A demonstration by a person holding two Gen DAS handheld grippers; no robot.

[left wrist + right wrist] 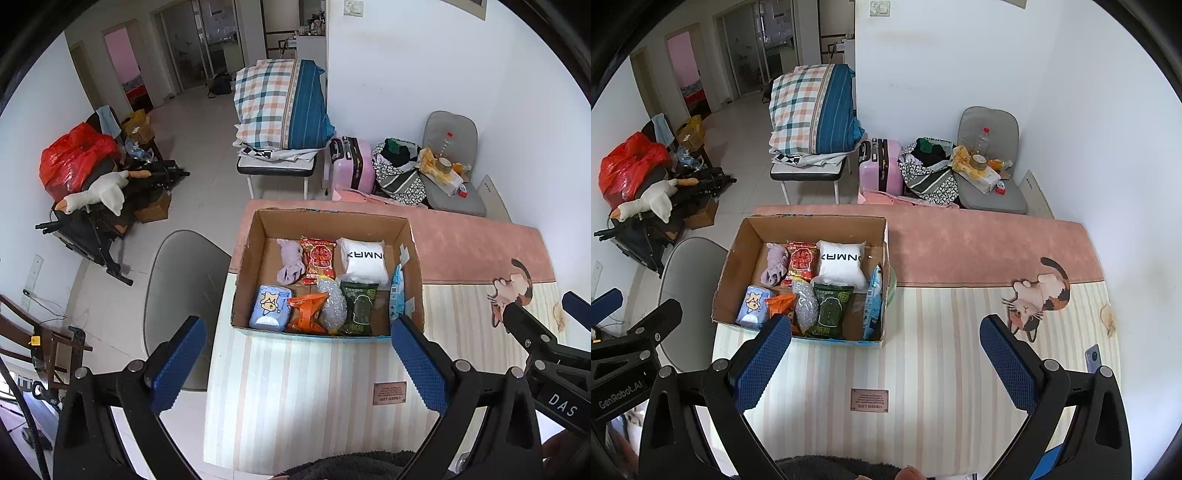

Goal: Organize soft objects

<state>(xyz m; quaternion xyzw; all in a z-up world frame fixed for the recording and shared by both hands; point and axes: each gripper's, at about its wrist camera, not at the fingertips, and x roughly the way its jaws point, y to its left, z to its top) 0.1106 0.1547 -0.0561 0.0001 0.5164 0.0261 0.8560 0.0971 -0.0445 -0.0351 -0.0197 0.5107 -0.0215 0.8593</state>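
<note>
Hovering above the striped table mat (pixel 923 369), both grippers are held with jaws spread wide and nothing between the pads. The left gripper (pixel 299 365) is aimed at the cardboard box (pixel 415 258) at frame centre; the right gripper (pixel 886 363) is aimed at bare mat, the box lying to its upper left.

All soft items visible are in the box: white pillow (pixel 365 260), purple cloth (pixel 291 260), red packet (pixel 318 260), green packet (pixel 359 308), orange packet (pixel 308 314), blue tissue pack (pixel 269 308). Nothing loose is seen on the mat, so the task is judged either near its end or at its start; which cannot be told.

The box's long axis runs left to right across the frame, opening upward. The packets lie with long axes toward the upper edge. A descent into the box would be called for next.
</note>
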